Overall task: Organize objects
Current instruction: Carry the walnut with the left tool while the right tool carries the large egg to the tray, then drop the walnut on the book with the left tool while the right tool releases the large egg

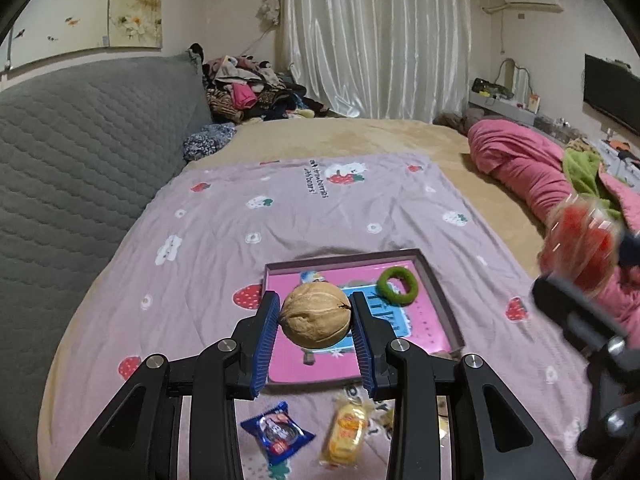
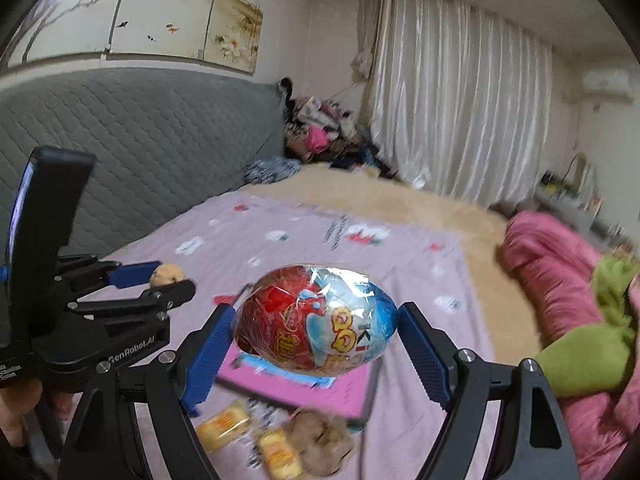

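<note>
My left gripper (image 1: 315, 316) is shut on a tan walnut (image 1: 315, 315), held in the air above the pink box lid (image 1: 436, 300) that lies on the lilac blanket. A green ring (image 1: 397, 286) lies in the lid's far right corner. My right gripper (image 2: 316, 322) is shut on a big foil-wrapped toy egg (image 2: 316, 318), red and blue, held over the same pink lid (image 2: 352, 396). In the right wrist view the left gripper (image 2: 170, 274) shows at the left with the walnut (image 2: 167, 273). The egg (image 1: 580, 240) appears blurred at the right edge of the left wrist view.
On the blanket (image 1: 280, 208) near me lie a blue snack packet (image 1: 276, 434), yellow wrapped snacks (image 1: 346, 436) and a brown fuzzy lump (image 2: 320, 440). A grey quilted headboard (image 1: 80, 152) runs along the left. A pink duvet (image 1: 528, 168) with green cloth lies at the right.
</note>
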`<action>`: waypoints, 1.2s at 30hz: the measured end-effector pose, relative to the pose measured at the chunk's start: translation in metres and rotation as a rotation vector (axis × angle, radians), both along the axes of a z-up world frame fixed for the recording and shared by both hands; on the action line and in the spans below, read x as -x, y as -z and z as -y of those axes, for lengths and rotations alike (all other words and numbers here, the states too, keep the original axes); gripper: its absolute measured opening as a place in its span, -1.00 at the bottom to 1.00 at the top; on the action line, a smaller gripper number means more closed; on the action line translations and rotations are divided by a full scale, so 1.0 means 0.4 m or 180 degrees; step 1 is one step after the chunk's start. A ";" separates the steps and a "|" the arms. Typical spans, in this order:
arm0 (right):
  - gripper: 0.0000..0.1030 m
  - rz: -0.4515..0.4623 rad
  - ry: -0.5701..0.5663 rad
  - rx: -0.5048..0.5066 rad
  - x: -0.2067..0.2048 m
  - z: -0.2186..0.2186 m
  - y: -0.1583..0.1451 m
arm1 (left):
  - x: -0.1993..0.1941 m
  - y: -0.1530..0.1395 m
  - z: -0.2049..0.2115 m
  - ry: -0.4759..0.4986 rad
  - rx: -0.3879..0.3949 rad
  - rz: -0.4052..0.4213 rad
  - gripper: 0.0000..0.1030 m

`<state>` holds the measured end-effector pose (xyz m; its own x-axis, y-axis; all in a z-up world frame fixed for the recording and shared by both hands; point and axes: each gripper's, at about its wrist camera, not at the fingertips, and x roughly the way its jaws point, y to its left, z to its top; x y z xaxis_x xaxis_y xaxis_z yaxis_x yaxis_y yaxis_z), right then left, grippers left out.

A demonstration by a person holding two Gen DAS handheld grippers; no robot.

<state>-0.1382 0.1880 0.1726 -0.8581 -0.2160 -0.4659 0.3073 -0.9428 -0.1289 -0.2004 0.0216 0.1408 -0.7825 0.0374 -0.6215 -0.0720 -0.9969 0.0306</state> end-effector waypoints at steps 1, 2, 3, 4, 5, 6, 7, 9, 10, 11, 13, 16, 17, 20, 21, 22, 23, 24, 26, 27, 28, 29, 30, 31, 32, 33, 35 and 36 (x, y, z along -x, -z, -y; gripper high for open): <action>0.60 -0.0034 0.0006 0.0004 0.005 0.003 0.003 | 0.011 0.011 0.002 -0.0007 0.0014 -0.0014 -0.28; 0.60 -0.0053 0.0003 0.0022 0.012 0.003 0.007 | 0.024 0.024 0.005 -0.0033 0.0042 -0.0013 -0.28; 0.60 -0.0067 -0.0007 0.0053 0.021 0.003 0.012 | 0.034 0.036 0.009 -0.0045 0.0047 -0.0012 -0.28; 0.60 -0.0077 -0.0025 0.0077 0.031 0.005 0.019 | 0.047 0.048 0.013 -0.0053 0.0026 0.0002 -0.28; 0.60 -0.0083 -0.0043 0.0086 0.039 0.007 0.025 | 0.061 0.062 0.017 -0.0055 0.0002 0.0028 -0.28; 0.60 -0.0096 -0.0062 0.0085 0.051 0.011 0.034 | 0.071 0.073 0.020 -0.0063 0.0005 0.0042 -0.28; 0.60 -0.0115 -0.0059 0.0080 0.059 0.014 0.040 | 0.082 0.083 0.022 -0.0089 0.0012 0.0045 -0.28; 0.60 -0.0160 -0.0064 0.0086 0.076 0.012 0.057 | 0.107 0.100 0.028 -0.0137 -0.0025 -0.0004 -0.28; 0.60 -0.0174 -0.0070 0.0104 0.081 0.009 0.066 | 0.118 0.106 0.029 -0.0156 -0.0040 -0.0021 -0.29; 0.60 -0.0170 -0.0071 0.0127 0.092 0.008 0.076 | 0.131 0.114 0.027 -0.0137 -0.0045 -0.0045 -0.28; 0.60 -0.0135 -0.0104 0.0138 0.126 0.008 0.105 | 0.159 0.134 0.024 -0.0117 -0.0070 -0.0081 -0.28; 0.60 -0.0111 -0.0030 0.0022 0.175 0.010 0.151 | 0.198 0.168 0.020 -0.0095 -0.0078 -0.0090 -0.29; 0.60 -0.0093 -0.0006 -0.0007 0.191 0.008 0.167 | 0.212 0.187 0.019 -0.0078 -0.0087 -0.0081 -0.29; 0.60 0.0062 0.0011 0.0016 0.253 0.003 0.232 | 0.260 0.250 0.017 -0.0069 -0.0090 0.0049 -0.29; 0.60 0.0095 0.0005 0.0036 0.268 0.004 0.245 | 0.272 0.269 0.019 -0.0080 -0.0088 0.0089 -0.29; 0.60 0.0138 -0.0001 0.0063 0.283 0.003 0.261 | 0.285 0.289 0.021 -0.0093 -0.0081 0.0136 -0.29; 0.60 0.0182 -0.0016 0.0068 0.294 0.004 0.278 | 0.297 0.310 0.026 -0.0135 -0.0059 0.0164 -0.29; 0.60 0.0220 -0.0018 0.0043 0.310 0.006 0.300 | 0.308 0.327 0.025 -0.0150 -0.0032 0.0183 -0.29; 0.60 0.0290 -0.0005 -0.0012 0.331 0.009 0.334 | 0.330 0.368 0.027 -0.0181 0.0018 0.0273 -0.29; 0.60 0.0365 -0.0011 -0.0042 0.347 0.014 0.359 | 0.340 0.385 0.031 -0.0188 0.0014 0.0319 -0.29; 0.60 0.0407 -0.0013 -0.0046 0.356 0.016 0.375 | 0.351 0.406 0.032 -0.0198 0.0028 0.0374 -0.29; 0.60 0.0468 -0.0023 -0.0058 0.367 0.019 0.396 | 0.357 0.418 0.031 -0.0212 0.0051 0.0398 -0.30; 0.60 0.0522 -0.0023 -0.0077 0.377 0.019 0.414 | 0.363 0.431 0.031 -0.0214 0.0077 0.0427 -0.29; 0.60 0.0563 -0.0007 -0.0097 0.388 0.020 0.429 | 0.368 0.447 0.030 -0.0215 0.0094 0.0468 -0.29; 0.60 0.0598 -0.0001 -0.0119 0.395 0.020 0.442 | 0.373 0.461 0.030 -0.0220 0.0091 0.0505 -0.30; 0.60 0.0662 0.0006 -0.0147 0.406 0.022 0.459 | 0.375 0.470 0.031 -0.0217 0.0099 0.0530 -0.29; 0.60 0.0762 0.0037 -0.0187 0.421 0.021 0.486 | 0.378 0.488 0.033 -0.0226 0.0124 0.0587 -0.30; 0.60 0.0823 0.0051 -0.0201 0.432 0.019 0.502 | 0.379 0.494 0.032 -0.0216 0.0125 0.0606 -0.29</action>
